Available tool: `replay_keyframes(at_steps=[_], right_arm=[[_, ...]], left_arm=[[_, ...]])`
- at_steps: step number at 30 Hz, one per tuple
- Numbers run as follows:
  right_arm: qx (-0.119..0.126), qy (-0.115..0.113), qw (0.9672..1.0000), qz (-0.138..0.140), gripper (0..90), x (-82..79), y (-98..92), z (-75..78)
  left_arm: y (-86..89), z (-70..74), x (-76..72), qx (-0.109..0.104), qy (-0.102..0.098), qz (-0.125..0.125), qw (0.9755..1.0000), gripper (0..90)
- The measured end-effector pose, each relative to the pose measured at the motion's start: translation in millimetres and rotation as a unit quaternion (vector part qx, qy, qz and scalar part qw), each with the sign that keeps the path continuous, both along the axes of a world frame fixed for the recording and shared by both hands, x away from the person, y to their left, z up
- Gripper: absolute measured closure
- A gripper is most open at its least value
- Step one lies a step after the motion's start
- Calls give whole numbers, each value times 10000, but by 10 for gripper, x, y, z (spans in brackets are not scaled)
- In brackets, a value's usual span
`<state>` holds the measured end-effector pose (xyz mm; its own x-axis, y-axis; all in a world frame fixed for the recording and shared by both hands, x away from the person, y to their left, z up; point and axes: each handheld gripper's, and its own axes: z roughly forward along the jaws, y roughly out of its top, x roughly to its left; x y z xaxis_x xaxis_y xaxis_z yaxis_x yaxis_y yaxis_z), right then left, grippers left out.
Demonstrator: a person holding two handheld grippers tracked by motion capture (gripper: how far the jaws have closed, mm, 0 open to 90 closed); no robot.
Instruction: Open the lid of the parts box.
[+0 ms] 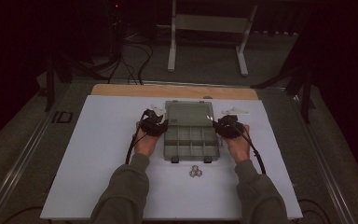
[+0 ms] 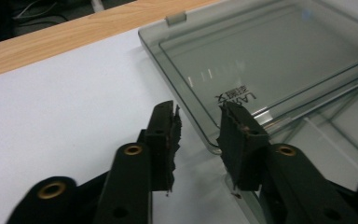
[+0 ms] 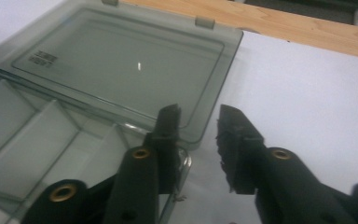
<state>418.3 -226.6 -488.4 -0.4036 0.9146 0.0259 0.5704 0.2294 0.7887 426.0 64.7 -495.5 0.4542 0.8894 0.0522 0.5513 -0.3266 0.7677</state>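
On the white surface (image 1: 102, 154), with a wooden edge (image 1: 175, 91) beyond it, I have a smoky clear plastic organiser box (image 1: 190, 142) lying square in the middle, its lid (image 1: 189, 113) folded right back flat on the far side. Its tray is split by thin dividers into small compartments, and every one I can see looks empty. I judge the box light, stiff and slick, with thin walls that could flex or crack under a hard pinch, so I would take it by the side rims or by the lid's edge close to the hinge, one side each. My left gripper (image 2: 199, 135) sits at the box's left side, jaws partly apart with the lid's corner edge between them but not pressed. My right gripper (image 3: 199, 133) mirrors it at the right side, jaws partly apart astride the lid's corner, gripping nothing. Near me, just short of the box's front latches, lies a small cluster of hex nuts (image 1: 196, 171).
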Motion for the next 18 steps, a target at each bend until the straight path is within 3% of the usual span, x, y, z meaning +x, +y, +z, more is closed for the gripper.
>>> replay_keyframes(at_steps=[5, 8, 14, 18], right_arm=[[91, 88, 9997, 190, 568, -61, -31, -5], [267, 195, 9991, 264, 498, -101, -63, 1], [246, 120, 9981, 552, 398, -215, -46, 76], [312, 118, 9968, 733, 358, -283, -15, 128]], left_arm=[[40, 57, -51, -164, -20, -90, 9998, 548], [68, 91, -94, -326, -21, -186, 9993, 515], [95, 121, -180, -379, 31, -273, 9989, 427], [108, 141, -245, -399, 23, -266, 9988, 309]])
